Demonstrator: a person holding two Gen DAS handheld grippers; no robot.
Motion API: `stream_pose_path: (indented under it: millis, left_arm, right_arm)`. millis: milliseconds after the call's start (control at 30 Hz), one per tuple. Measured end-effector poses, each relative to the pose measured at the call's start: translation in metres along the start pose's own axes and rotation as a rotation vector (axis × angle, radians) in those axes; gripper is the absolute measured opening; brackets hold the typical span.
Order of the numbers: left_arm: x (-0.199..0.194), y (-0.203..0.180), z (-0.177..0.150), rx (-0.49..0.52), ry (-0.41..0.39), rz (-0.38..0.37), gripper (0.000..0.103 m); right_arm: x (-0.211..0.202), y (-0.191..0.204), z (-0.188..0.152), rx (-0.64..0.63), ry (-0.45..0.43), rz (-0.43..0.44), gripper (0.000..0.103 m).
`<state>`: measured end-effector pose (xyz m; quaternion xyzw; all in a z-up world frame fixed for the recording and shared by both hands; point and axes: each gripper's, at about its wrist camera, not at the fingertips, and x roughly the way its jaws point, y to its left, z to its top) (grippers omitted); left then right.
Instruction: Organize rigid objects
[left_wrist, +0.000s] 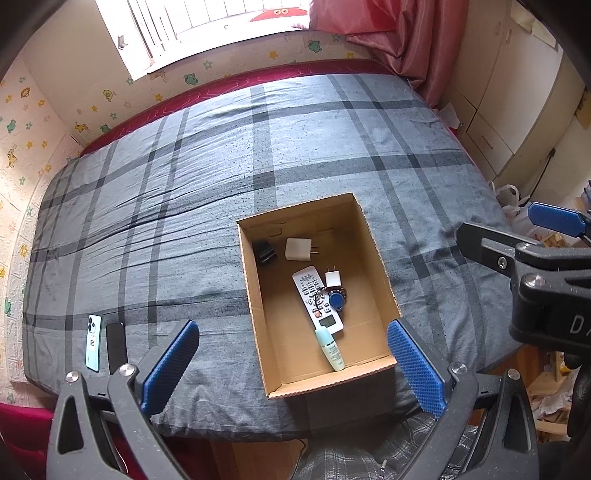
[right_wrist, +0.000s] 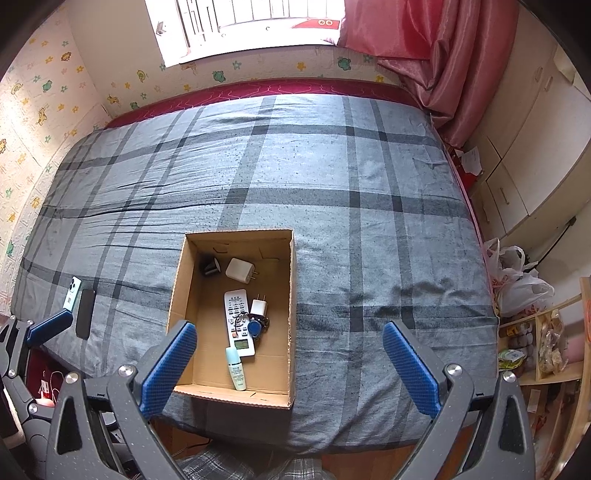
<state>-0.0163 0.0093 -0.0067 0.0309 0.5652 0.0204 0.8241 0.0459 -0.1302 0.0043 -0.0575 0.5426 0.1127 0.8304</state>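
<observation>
An open cardboard box (left_wrist: 380, 266) (right_wrist: 177, 284) sits on the bed near its front edge. Inside lie a white remote (left_wrist: 314, 295) (right_wrist: 236, 317), a small bottle (left_wrist: 331, 350) (right_wrist: 235, 369), a blue key fob (left_wrist: 337, 301) (right_wrist: 255, 326), two white chargers (left_wrist: 298, 249) (right_wrist: 238, 270) (left_wrist: 333, 278) (right_wrist: 258, 305) and a black adapter (left_wrist: 265, 252) (right_wrist: 209, 266). A teal phone (left_wrist: 93, 342) (right_wrist: 72, 292) and a black phone (left_wrist: 116, 347) (right_wrist: 85, 314) lie at the bed's front left. My left gripper (left_wrist: 291, 365) is open above the box's near end. My right gripper (right_wrist: 290, 369) is open, holding nothing.
The grey plaid bedspread (left_wrist: 184, 184) (right_wrist: 369, 240) covers the bed, with walls at the left and back. White cabinets (right_wrist: 524, 147) and plastic bags (right_wrist: 517, 280) stand to the right. A wooden shelf (right_wrist: 546, 343) is at the right front.
</observation>
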Motion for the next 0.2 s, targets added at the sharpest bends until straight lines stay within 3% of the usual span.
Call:
stream_pose_path:
  millis: [200]
  left_arm:
    - [0.0048, -0.0046, 0.0035, -0.005, 0.005, -0.04, 0.103]
  right_arm:
    - [0.0065, -0.0058, 0.0044, 0.003, 0.002, 0.007, 0.103]
